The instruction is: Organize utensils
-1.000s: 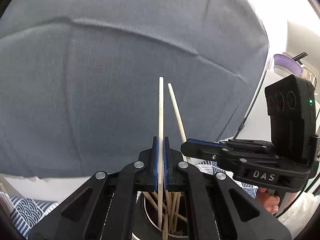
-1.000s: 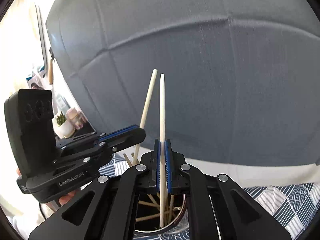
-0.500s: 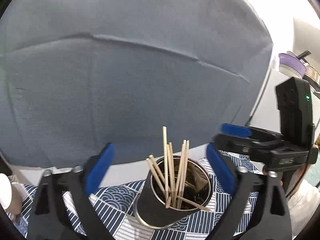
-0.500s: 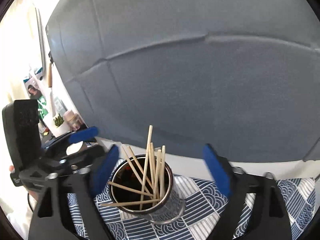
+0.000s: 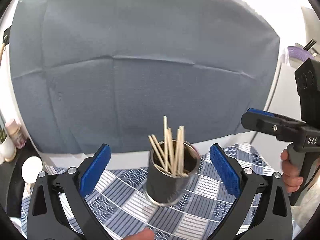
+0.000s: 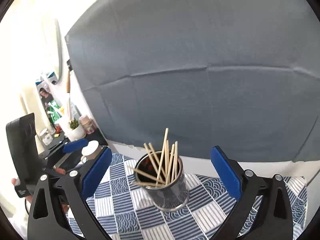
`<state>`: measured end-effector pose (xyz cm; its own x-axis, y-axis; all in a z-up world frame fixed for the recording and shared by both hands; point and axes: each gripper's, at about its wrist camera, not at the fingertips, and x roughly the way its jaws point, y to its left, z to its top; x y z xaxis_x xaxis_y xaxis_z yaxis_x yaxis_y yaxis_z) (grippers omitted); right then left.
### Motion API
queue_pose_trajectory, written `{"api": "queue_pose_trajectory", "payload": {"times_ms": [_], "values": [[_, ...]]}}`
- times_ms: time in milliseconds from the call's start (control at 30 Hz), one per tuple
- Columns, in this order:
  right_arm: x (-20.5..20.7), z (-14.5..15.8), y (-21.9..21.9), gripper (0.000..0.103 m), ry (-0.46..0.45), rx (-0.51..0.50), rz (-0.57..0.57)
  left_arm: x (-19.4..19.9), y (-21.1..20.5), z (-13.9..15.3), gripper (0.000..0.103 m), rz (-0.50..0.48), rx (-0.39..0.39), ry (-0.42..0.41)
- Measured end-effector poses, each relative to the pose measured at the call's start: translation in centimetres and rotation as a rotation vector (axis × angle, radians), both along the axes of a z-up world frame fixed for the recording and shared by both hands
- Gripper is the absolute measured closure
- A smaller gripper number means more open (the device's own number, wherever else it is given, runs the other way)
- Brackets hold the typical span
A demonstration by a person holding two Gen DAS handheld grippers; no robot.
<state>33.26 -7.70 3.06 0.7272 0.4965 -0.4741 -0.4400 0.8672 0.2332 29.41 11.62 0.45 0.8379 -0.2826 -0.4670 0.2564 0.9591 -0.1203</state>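
At the far left of the left wrist view, a white pot (image 5: pixel 7 147) with a plant stood beside a pink jar (image 5: pixel 15 133), and a pale round lid (image 5: pixel 32 167) lay nearer. The left claw (image 5: pixel 159 165) stood wide apart, its blue pads (image 5: pixel 94 171) clear of everything, nothing between them but open air in front of the cup. The steel cup (image 5: pixel 170 178) stood upright on the blue patterned cloth (image 5: pixel 210 206) covering the bench, framed between the 2 pads but further off. The chopsticks (image 5: pixel 172 150) leaned loosely inside it, tips fanned above the rim. A grey sheet (image 5: pixel 140 60) hung behind. At the right edge, a hand (image 5: pixel 290 174) held the right claw (image 6: pixel 160 172).

In the right wrist view, the left claw showed at the left edge near a mug (image 6: pixel 90 152). The right claw's jaws were opening, already wide, with the cup ahead and no pad touching it or the chopsticks.
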Motion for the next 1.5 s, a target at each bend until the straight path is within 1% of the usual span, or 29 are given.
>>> {"api": "queue_pose_trajectory", "payload": {"times_ms": [33, 133, 233, 300, 400, 500, 567, 633, 667, 700, 767, 800, 900, 933, 1033, 1100, 1133, 1233, 1367, 1500], "values": [[-1.0, 0.1, -0.2, 0.008, -0.001, -0.007, 0.017, -0.9, 0.0, 0.0, 0.006, 0.011, -0.003, -0.002], [-3.5, -0.2, -0.6, 0.008, -0.004, -0.043, 0.006, -3.2, -0.4, -0.4, 0.006, 0.049, -0.002, 0.003], [-6.0, -0.9, -1.7, 0.008, 0.005, -0.046, -0.006, -5.5, -0.7, -1.0, 0.006, 0.070, 0.001, 0.020], [-7.4, -1.3, -2.4, 0.008, 0.019, -0.050, -0.009, -6.8, -1.2, -1.3, 0.006, 0.065, 0.022, 0.024], [-9.6, -2.2, -3.6, 0.008, 0.040, -0.076, -0.048, -9.1, -2.5, -1.9, 0.006, 0.099, 0.076, 0.035], [-11.4, -2.8, -4.9, 0.008, 0.071, -0.073, -0.052, -11.3, -3.5, -2.0, 0.006, 0.148, 0.075, 0.061], [-13.1, -2.9, -6.2, 0.008, 0.073, -0.078, -0.094, -12.8, -4.3, -2.1, 0.006, 0.150, 0.078, 0.074], [-14.7, -2.9, -7.4, 0.008, 0.087, -0.064, -0.105, -14.1, -5.3, -2.4, 0.006, 0.157, 0.099, 0.094], [-15.5, -2.9, -7.9, 0.008, 0.095, -0.066, -0.108, -14.9, -5.8, -2.5, 0.006, 0.151, 0.106, 0.103], [-16.2, -2.9, -8.1, 0.008, 0.099, -0.073, -0.109, -16.1, -6.3, -2.7, 0.006, 0.123, 0.095, 0.117], [-18.2, -3.0, -8.7, 0.008, 0.103, -0.097, -0.096, -17.6, -7.2, -3.0, 0.006, 0.105, 0.082, 0.151], [-19.1, -3.0, -8.9, 0.008, 0.106, -0.103, -0.086, -18.7, -7.9, -3.2, 0.006, 0.104, 0.088, 0.165], [-21.9, -3.6, -9.6, 0.008, 0.150, -0.101, -0.046, -21.3, -9.2, -3.6, 0.006, 0.105, 0.101, 0.181], [-22.9, -3.9, -9.8, 0.008, 0.169, -0.104, -0.037, -22.4, -9.7, -3.6, 0.006, 0.112, 0.096, 0.182], [-25.2, -4.3, -10.4, 0.008, 0.186, -0.119, -0.044, -24.9, -10.5, -3.4, 0.006, 0.155, 0.096, 0.192], [-26.9, -4.5, -10.9, 0.008, 0.188, -0.129, -0.059, -26.0, -11.0, -3.1, 0.006, 0.171, 0.102, 0.195], [-27.9, -4.6, -11.1, 0.008, 0.178, -0.141, -0.075, -26.9, -11.3, -2.8, 0.006, 0.186, 0.110, 0.183], [-29.7, -4.8, -11.6, 0.008, 0.159, -0.168, -0.117, -28.4, -12.2, -2.4, 0.006, 0.229, 0.134, 0.161], [-31.3, -5.2, -12.2, 0.008, 0.159, -0.180, -0.123, -29.8, -13.1, -2.7, 0.006, 0.215, 0.120, 0.186], [-32.1, -5.2, -12.7, 0.008, 0.156, -0.178, -0.124, -30.9, -13.7, -3.0, 0.006, 0.236, 0.120, 0.202]]}}
